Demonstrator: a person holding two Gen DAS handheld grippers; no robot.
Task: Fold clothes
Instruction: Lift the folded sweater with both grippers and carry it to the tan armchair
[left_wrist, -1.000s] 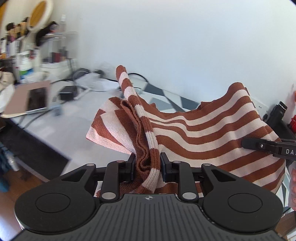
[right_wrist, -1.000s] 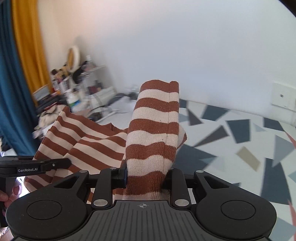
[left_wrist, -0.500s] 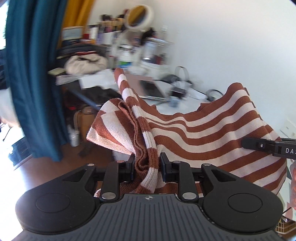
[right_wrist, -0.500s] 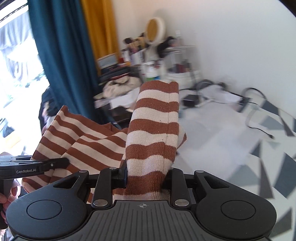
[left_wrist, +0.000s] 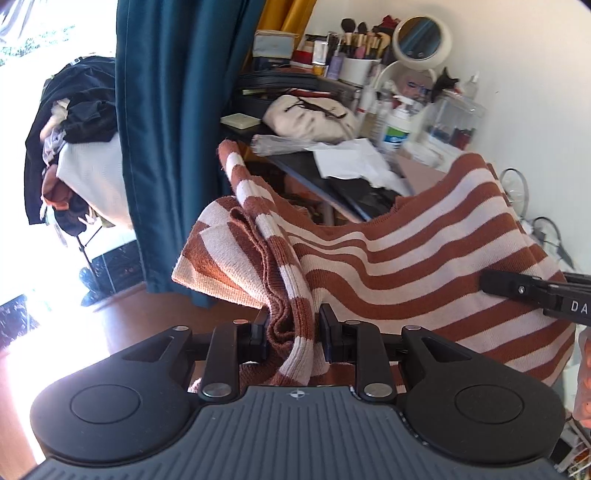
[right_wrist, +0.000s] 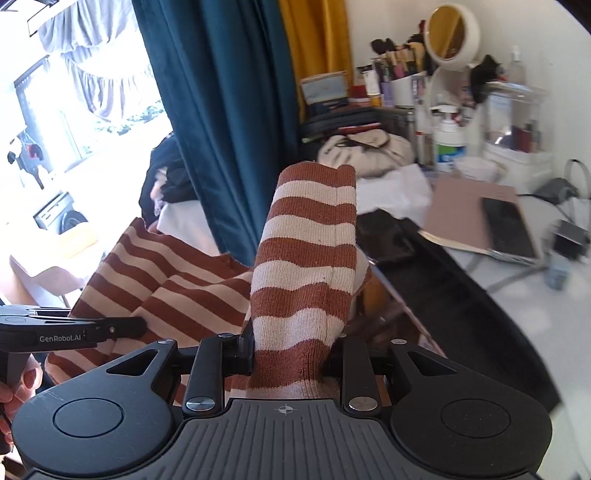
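The striped sweater (left_wrist: 424, 258) hangs in the air between your two grippers, in front of a cluttered desk (right_wrist: 480, 288) and a blue curtain (left_wrist: 173, 129). Your left gripper (left_wrist: 291, 334) is closed tight on a bunched fold of it. Your right gripper (right_wrist: 291, 354) is closed on a striped sleeve part, which stands up from the jaws. A round mirror (right_wrist: 452, 33) stands on the desk behind.

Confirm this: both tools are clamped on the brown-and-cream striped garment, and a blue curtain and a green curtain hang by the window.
One thing is wrong: the second curtain is mustard yellow, not green, as the right wrist view shows. The rest holds: the left tool and right tool both grip the striped garment, beside the blue curtain.
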